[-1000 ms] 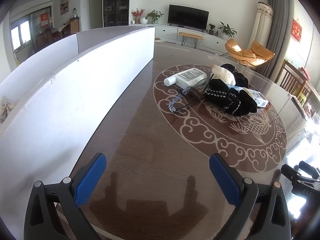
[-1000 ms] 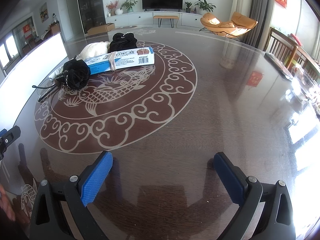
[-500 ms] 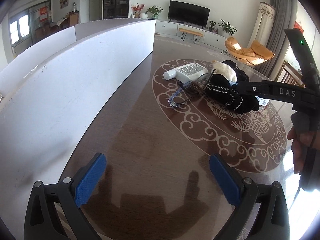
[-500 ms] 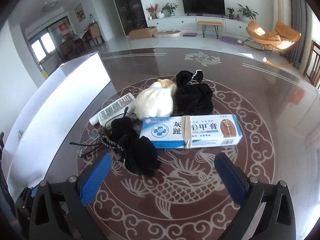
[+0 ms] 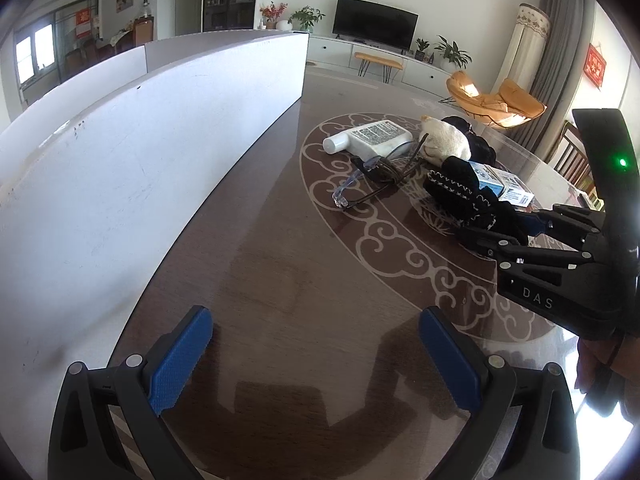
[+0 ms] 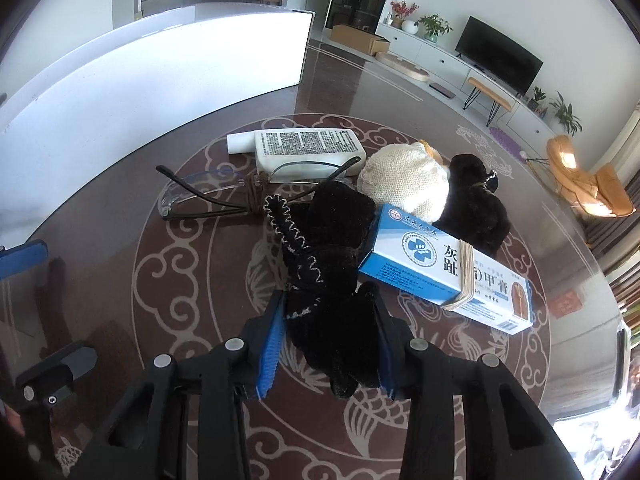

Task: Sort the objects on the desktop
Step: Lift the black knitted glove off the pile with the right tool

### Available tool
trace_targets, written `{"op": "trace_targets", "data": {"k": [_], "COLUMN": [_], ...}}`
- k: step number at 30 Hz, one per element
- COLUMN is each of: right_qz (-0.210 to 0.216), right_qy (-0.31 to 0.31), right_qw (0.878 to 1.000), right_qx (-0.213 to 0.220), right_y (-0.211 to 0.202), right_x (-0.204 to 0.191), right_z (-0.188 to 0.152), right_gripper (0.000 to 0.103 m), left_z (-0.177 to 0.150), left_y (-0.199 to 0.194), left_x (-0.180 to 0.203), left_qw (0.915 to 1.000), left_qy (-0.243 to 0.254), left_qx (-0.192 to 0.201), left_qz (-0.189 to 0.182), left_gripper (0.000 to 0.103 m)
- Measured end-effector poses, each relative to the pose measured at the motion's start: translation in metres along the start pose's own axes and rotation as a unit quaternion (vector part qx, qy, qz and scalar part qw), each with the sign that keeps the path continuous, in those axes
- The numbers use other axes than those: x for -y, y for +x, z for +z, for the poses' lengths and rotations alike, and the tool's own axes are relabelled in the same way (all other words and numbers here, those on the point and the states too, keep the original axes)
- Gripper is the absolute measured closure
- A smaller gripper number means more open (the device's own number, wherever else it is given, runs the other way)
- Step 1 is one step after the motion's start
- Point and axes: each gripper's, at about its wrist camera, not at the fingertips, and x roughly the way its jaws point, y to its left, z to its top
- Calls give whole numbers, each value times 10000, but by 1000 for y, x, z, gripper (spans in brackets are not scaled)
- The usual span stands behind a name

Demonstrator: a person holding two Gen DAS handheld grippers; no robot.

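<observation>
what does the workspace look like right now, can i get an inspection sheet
surface: dark glossy table with a pale scroll and fish inlay
job's things: black pouch, blue box with a rubber band, cream pouch, second black pouch, white bottle lying flat, glasses tied with cord, all clustered and touching
clutter: white board upright along the table's left side
grippers: right gripper closed on the near black pouch; left gripper open above bare table
cables: nothing seen
surroundings: living room with tv, orange chair, plants
</observation>
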Motion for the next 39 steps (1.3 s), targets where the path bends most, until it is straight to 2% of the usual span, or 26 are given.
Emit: {"op": "trace_targets", "data": {"k": [6, 10, 17, 22, 28, 35, 39], "right_qz": [19, 230, 468, 621, 347, -343, -543], "right_qy": [380, 711, 1438, 1388, 1396, 1414, 1452], "right_qw": [9992, 9971, 9882, 9880, 9890, 9890, 9875], "right_qx": [101, 129, 246, 274, 353, 272, 286], "right_y": [-29, -49, -58, -60, -76, -91, -97], "right_x": [2, 1, -2, -19, -9, 22, 33], "right_z": [-50, -82, -89, -82, -99, -143, -157], "right_gripper": [62, 62, 62, 62, 62, 62, 62], "left_z": [-1, -1, -1, -2, -2, -2, -2], "left_y": [0, 0, -3, -4, -1, 1, 2], "left_x": [-1, 1, -1, -2, 0, 1, 3], "left_qw": [10000, 10000, 10000, 10000, 10000, 9999, 9999], "left_qy": [-37, 27, -23, -50, -7, 38, 70], "left_qx": [-35, -25, 74, 45, -9, -71, -81], "left_qz": [-9, 8, -18, -50, -80, -95, -96], "left_gripper": [0, 0, 0, 0, 0, 0, 0]}}
